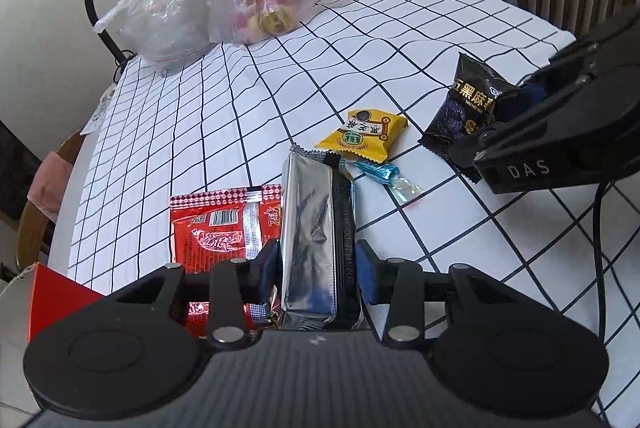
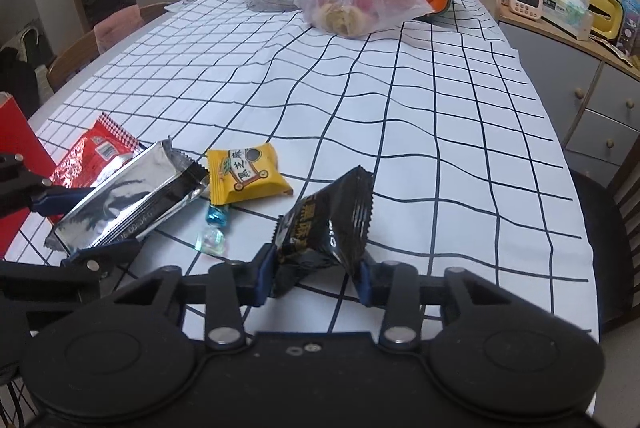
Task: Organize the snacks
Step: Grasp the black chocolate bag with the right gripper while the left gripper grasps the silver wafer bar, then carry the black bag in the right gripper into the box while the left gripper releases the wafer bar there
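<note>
A: Where are you standing in this?

B: You're holding two snacks at once. Your left gripper (image 1: 318, 262) is clamping the silver pack (image 1: 310, 228) across its near end — the jaws are closed onto its sides, and the pack is sticking out away from you over the red packet (image 1: 218, 228).

A: And the other hand?

B: Your right gripper (image 2: 316, 272) is pinching the black pouch (image 2: 332, 224) by its lower end, jaws drawn in tight on it. The pouch is tilting up off the cloth (image 2: 400, 132), crumpled where the pads are biting.

A: So which step is this?

B: I'd say you're in the pick-up-and-sort stage, with both items gripped and neither yet placed. The yellow packet (image 2: 248, 168) and the blue candy (image 2: 218, 216) are lying loose on the cloth between your two grippers, not yet handled.

A: What's the next move asking of you?

B: Probably carrying each pack to wherever you're gathering them. The red box (image 1: 56, 296) at your near left looks like a likely spot, though I can't tell for sure. Keep the silver pack level — it's long and gripped at one end, so it may droop.
</note>
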Available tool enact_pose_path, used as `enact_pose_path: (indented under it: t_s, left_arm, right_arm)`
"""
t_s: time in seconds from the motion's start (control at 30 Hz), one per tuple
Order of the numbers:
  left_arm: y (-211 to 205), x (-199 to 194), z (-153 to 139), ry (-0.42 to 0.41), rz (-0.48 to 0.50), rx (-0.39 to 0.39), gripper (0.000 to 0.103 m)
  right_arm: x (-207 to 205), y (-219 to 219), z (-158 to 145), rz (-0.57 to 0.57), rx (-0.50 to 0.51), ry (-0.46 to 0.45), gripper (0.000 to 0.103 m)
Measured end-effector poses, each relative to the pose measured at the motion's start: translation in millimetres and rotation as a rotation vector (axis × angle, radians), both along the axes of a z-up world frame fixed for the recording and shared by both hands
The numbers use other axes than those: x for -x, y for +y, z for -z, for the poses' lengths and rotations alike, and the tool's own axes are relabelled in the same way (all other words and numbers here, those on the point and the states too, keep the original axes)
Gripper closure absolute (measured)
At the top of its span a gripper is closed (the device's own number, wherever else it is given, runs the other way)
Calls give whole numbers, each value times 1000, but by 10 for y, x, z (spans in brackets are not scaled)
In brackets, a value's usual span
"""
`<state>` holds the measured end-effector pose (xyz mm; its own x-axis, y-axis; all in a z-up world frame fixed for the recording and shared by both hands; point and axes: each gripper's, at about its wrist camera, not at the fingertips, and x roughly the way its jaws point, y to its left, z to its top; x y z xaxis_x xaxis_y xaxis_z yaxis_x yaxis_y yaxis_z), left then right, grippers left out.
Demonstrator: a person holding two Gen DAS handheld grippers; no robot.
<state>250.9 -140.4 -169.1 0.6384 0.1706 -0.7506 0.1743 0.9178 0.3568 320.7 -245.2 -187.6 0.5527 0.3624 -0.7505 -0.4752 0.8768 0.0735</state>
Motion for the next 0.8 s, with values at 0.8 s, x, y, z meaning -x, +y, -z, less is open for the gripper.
enact_pose_path:
  t_s: [0.8]
  left_arm:
    - [234, 408, -407, 11, -56, 226, 64]
  right_arm:
    - [716, -143, -402, 39, -51, -31, 77]
